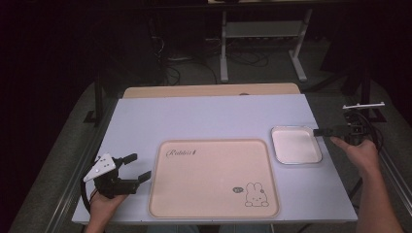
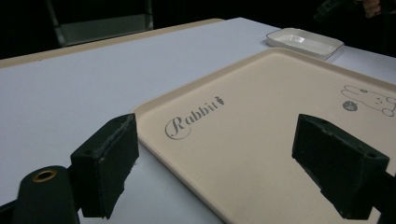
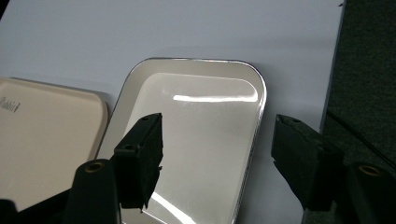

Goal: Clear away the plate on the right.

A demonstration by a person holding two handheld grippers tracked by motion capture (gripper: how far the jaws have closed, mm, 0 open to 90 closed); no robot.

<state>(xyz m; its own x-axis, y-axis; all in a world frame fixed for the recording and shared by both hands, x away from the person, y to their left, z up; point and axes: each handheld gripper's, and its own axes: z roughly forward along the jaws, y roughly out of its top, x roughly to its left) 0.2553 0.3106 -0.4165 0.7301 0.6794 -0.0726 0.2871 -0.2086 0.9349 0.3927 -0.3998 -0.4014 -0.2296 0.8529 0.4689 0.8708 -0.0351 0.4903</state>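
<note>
Right gripper (image 1: 326, 131) in my hand hangs at the right rim of the small white rectangular dish with a shiny metal edge (image 1: 295, 144), its black jaws spread apart with nothing pinched; in the right gripper view (image 3: 217, 158) one jaw stands over the dish's glossy floor and the other outside its rim, so the rim (image 3: 259, 121) sits between them, and I cannot tell whether either pad touches it; no earlier frame lets me speak of motion, so I give only the stance. That dish lies on the pale lilac bench (image 1: 204, 114), just right of the large beige plastic tray printed with a rabbit and the word Rabbit (image 1: 214, 177), close beside its far right corner but apart from it; the dish holds nothing. Left gripper (image 1: 132, 168) sits at the tray's left edge, near its front, jaws wide and gripping nothing; in the left gripper view (image 2: 217, 154) one jaw is over the bench and the other over the tray (image 2: 261, 135), with the tray's edge between them.
</note>
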